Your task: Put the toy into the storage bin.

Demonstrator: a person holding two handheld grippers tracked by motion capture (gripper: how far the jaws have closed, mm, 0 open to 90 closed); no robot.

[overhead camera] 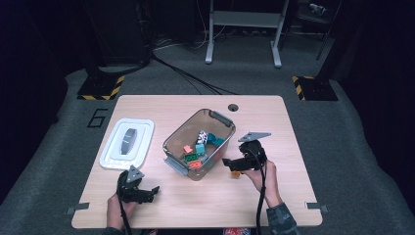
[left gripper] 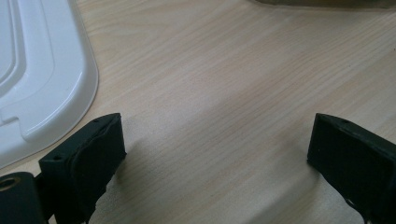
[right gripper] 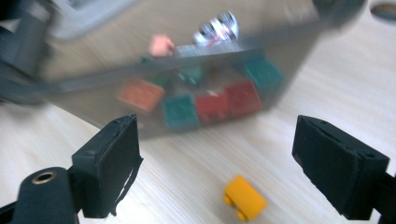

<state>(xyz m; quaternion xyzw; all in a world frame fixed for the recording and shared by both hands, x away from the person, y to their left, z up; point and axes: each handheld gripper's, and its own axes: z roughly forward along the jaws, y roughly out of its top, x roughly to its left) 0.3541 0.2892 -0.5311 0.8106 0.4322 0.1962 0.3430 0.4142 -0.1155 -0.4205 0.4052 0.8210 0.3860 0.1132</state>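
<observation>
- Right gripper [right gripper: 217,154] stood open, nothing pinched.
- Yellow brick [right gripper: 244,197] lay on the table [overhead camera: 274,127] between its jaws, just beside the bin [overhead camera: 172,137].
- Left gripper [left gripper: 215,154] gaped open above bare wood near the lid [left gripper: 42,70].

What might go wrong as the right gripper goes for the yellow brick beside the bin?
1. The yellow brick lies nearer one pad of the open right gripper, so closing off-centre may push it aside.
2. The bin wall stands just ahead of the jaws; reaching further could bump it.
3. The right gripper view is blurred, suggesting fast motion and possible overshoot.
</observation>
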